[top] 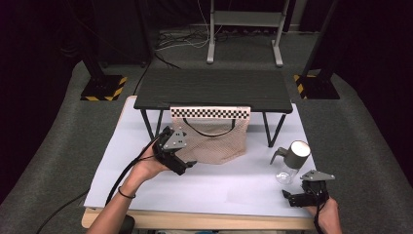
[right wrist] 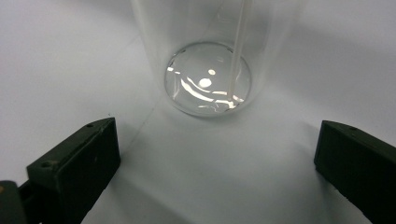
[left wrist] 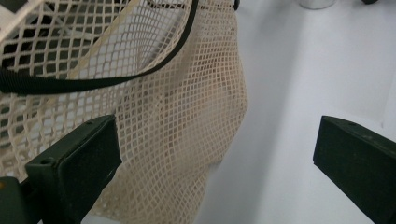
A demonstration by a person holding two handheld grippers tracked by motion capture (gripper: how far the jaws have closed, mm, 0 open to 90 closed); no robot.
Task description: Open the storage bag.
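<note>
On the white surface (top: 204, 190) a beige mesh bag (top: 214, 139) hangs from the front edge of a low black stand (top: 214, 90), its lower part resting on the white sheet. A black strap (top: 209, 132) loops across the bag's upper half. The left tool (top: 182, 163) sits at the bag's lower left corner; in the left gripper view its jaws stand wide apart, with the mesh (left wrist: 187, 116) lying in front of the left jaw and spreading into the gap, though nothing is clamped. Whether that jaw touches the netting cannot be told.

Toward the right edge stands a clear glass bottle (top: 290, 165) with a grey metal spout cap (top: 296, 152). The right tool (top: 297, 197) lies just in front of it, near the surface's front edge. In the right gripper view its jaws are spread wide and empty, with the bottle's round glass base (right wrist: 208, 79) ahead of them and apart from both.
</note>
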